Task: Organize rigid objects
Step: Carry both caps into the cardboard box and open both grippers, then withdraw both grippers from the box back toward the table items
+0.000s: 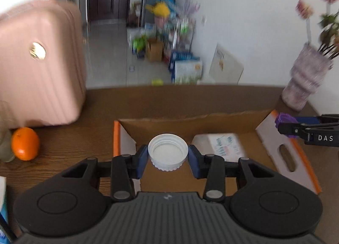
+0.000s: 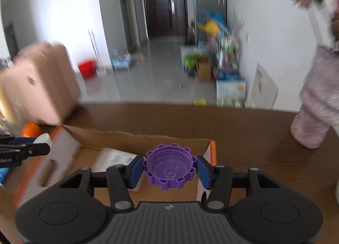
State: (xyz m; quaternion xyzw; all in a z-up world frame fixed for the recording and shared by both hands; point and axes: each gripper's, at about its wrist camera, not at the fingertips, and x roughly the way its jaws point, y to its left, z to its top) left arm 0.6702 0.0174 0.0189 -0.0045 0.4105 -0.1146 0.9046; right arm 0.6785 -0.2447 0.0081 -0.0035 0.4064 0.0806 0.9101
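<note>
My left gripper (image 1: 168,156) is shut on a white screw cap (image 1: 168,150), open side up, held above an open cardboard box (image 1: 190,121) on the wooden table. My right gripper (image 2: 170,166) is shut on a purple notched cap (image 2: 169,164), held over the box's right end (image 2: 211,153). A white labelled carton (image 1: 222,145) lies inside the box; it also shows in the right wrist view (image 2: 114,159). The right gripper with its purple cap (image 1: 285,120) shows at the right of the left wrist view. The left gripper (image 2: 23,150) shows at the left of the right wrist view.
A pink suitcase (image 1: 40,64) stands at the table's back left, with an orange (image 1: 25,143) in front of it. A purple-wrapped vase of flowers (image 1: 305,79) stands at the back right. The table's far edge (image 2: 169,104) drops to a tiled floor with clutter.
</note>
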